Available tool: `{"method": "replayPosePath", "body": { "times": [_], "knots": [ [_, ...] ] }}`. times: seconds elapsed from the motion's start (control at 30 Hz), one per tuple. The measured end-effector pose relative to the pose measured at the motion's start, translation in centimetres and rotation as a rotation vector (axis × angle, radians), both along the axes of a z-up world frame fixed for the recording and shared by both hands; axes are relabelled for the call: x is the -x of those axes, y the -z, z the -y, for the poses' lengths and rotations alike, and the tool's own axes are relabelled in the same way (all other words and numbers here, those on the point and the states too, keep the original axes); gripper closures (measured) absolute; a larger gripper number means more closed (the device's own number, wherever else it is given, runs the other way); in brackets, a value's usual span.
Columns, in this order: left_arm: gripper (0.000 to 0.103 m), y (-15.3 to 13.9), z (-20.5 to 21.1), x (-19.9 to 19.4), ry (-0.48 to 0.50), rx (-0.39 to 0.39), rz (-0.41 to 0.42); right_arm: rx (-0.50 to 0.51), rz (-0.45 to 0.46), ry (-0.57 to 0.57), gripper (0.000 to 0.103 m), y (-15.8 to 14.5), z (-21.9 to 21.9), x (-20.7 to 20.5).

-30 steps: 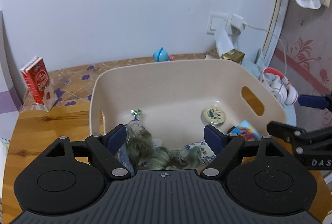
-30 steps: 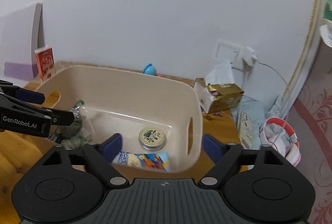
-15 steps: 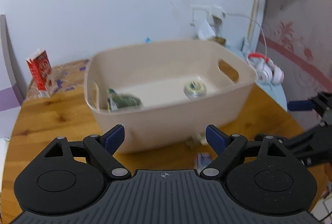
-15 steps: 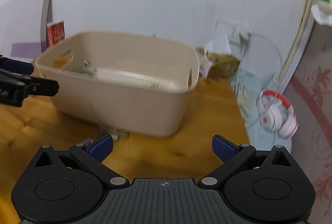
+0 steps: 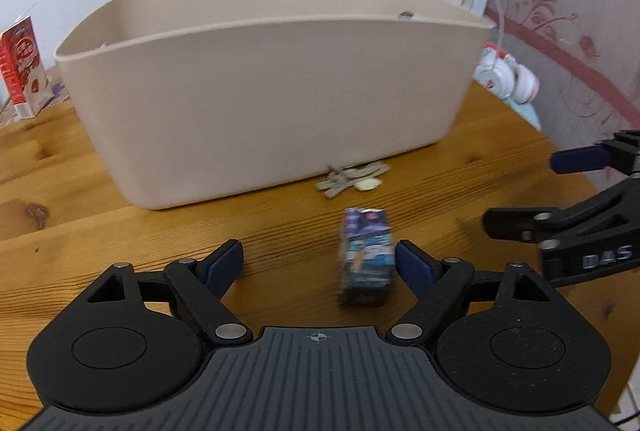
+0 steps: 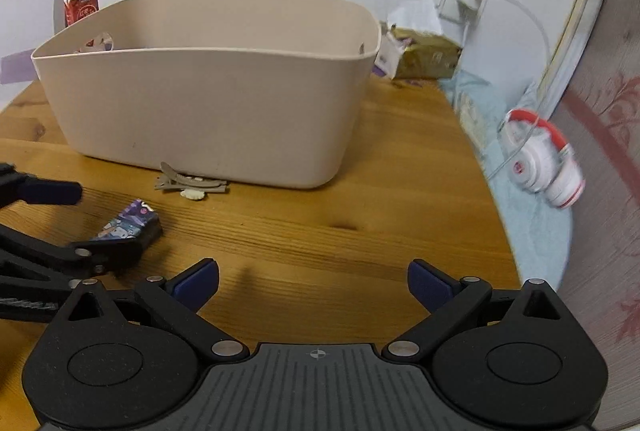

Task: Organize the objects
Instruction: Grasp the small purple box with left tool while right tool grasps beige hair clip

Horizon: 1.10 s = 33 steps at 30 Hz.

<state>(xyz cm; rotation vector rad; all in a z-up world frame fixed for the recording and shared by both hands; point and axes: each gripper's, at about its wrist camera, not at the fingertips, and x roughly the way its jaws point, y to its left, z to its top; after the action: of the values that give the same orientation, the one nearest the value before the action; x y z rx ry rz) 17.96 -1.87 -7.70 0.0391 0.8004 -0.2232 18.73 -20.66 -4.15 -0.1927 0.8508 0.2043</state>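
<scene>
The wooden bench (image 5: 100, 199) fills the view now, and the big beige tub (image 5: 260, 91), whose inside showed from above a second ago, shows only its outer wall — both hands have dropped from over the tub to bench level, which reads as the dropping-off being over and the next pickup starting. The left gripper (image 5: 318, 261) sits low over the bench with its fingers apart; they have just been closing a little, and the small purple box (image 5: 366, 259) lies between them, close by the right-hand finger, not yet pinched. The right gripper (image 6: 313, 281) has its fingers spread wide over bare wood with nothing between them, having just opened further. That box lies flat on the bench in front of the tub, its long axis running away from the left gripper toward the tub wall, the torn-looking end pointing at the tub. Smallest of all, a grey hair clip (image 6: 188, 184) rests against the foot of the tub, just beyond the box.
</scene>
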Motion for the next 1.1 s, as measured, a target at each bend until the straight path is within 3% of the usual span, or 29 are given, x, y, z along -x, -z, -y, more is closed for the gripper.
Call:
{"method": "replayPosePath", "body": {
  "times": [0.23, 0.4, 0.7, 1.03, 1.1],
  "knots": [
    [0.035, 0.1, -2.5, -0.2, -0.051, -0.03, 0.043, -0.012, -0.026, -0.025, 0.0, 1.2, -1.4, -0.9],
    [0.052, -0.1, -4.3, -0.6, -0.054, -0.043, 0.055, -0.03, -0.035, -0.054, 0.0, 2.1, -3.8, -1.7],
    [0.052, -0.2, -6.9, -1.6, -0.1, -0.035, 0.057, -0.085, -0.011, -0.051, 0.0, 3.3, -7.5, -3.3],
    [0.052, 0.0, -6.9, -2.1, -0.104, -0.044, 0.061, -0.113, 0.033, -0.013, 0.0, 3.6, -8.6, -4.6],
    [0.059, 0.0, -6.9, -2.1, -0.103, -0.045, 0.062, -0.112, 0.044, -0.004, 0.001, 3.7, -8.7, -4.9]
  ]
}}
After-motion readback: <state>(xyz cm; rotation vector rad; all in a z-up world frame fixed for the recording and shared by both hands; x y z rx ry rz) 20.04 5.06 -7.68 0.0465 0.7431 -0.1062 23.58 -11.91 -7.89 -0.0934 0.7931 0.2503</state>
